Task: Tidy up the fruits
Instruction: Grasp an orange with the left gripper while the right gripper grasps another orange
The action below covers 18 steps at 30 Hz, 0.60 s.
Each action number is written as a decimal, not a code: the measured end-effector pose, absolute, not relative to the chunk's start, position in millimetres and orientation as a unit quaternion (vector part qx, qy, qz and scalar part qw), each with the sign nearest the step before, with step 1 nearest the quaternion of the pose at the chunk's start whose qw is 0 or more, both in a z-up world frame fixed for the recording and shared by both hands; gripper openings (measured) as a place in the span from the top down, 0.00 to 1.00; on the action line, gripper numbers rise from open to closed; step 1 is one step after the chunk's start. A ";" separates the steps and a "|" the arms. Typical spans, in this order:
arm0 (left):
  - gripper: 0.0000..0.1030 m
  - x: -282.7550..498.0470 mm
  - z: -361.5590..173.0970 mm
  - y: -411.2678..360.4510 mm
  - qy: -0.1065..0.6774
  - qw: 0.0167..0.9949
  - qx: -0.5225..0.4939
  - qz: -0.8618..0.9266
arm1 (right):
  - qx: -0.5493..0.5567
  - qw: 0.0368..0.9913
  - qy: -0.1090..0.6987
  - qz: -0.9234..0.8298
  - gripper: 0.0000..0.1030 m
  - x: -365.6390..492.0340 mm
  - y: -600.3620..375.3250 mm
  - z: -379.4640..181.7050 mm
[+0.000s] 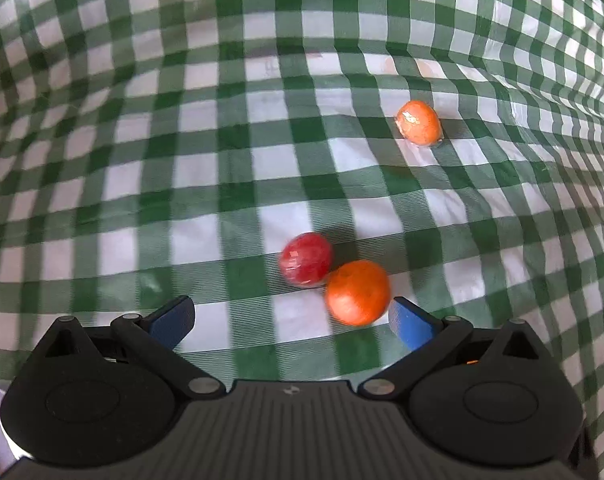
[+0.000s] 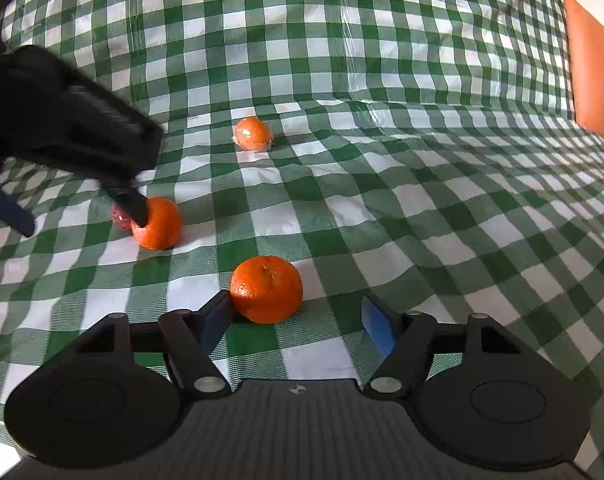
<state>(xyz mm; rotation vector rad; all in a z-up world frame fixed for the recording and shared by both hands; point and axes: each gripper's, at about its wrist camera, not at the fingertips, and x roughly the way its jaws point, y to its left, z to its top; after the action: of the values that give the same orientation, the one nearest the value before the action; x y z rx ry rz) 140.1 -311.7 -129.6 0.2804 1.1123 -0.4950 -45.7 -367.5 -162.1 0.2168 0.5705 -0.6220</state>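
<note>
Right, starting at my right tool (image 2: 295, 318): its fingers stand partly apart, nothing pinched, with a bare orange (image 2: 266, 289) sitting just ahead on the green-checked cloth of the table (image 2: 422, 220). The left fingertip (image 2: 217, 314) looks to be touching the fruit's side, or very nearly, while the right one stands clear with open cloth between, so no grip yet. Over to my left tool (image 1: 291, 320): spread wide and empty, pointing steeply down, and another orange (image 1: 358, 292) lies near its right fingertip (image 1: 408, 320), off centre rather than squarely in the gap. Tucked against that orange, touching it, is a red fruit (image 1: 306, 258) that seems to be in clear wrap. Farther out, well apart from the pair, a wrapped orange (image 1: 418, 122) rests alone on the cloth. At the lower left edge of the left view I catch a sliver of something white and round with a bit of orange in it; possibly a plate for the sorted fruit, but I cannot tell. My read: this is the reach-and-grasp step, both tools lining up on an orange apiece. Next I need to nudge each tool sideways to centre its fruit, then close gently, and on the left without knocking the red one rolling.
</note>
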 end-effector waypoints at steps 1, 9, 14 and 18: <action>0.00 140.6 -131.6 -314.2 0.523 0.811 0.126 -0.231 | 0.108 0.907 0.274 -0.302 0.31 -45.9 -368.7 -162.6; 0.56 144.1 -142.9 -326.7 0.531 0.813 0.109 -0.212 | 0.110 0.908 0.265 -0.306 0.44 -47.5 -367.8 -163.5; 0.61 130.9 -138.8 -306.5 0.531 0.808 0.120 -0.224 | 0.120 0.904 0.256 -0.321 0.63 -53.3 -360.3 -161.2; 0.61 109.7 -128.4 -269.8 0.521 0.811 0.137 -0.229 | 0.116 0.900 0.245 -0.341 0.64 -56.9 -353.0 -159.8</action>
<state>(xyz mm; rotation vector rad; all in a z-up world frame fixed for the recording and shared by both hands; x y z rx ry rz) 109.7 -269.8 -128.4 0.2926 1.1122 -0.4892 -56.9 -353.0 -159.8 0.2407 0.5077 -0.7046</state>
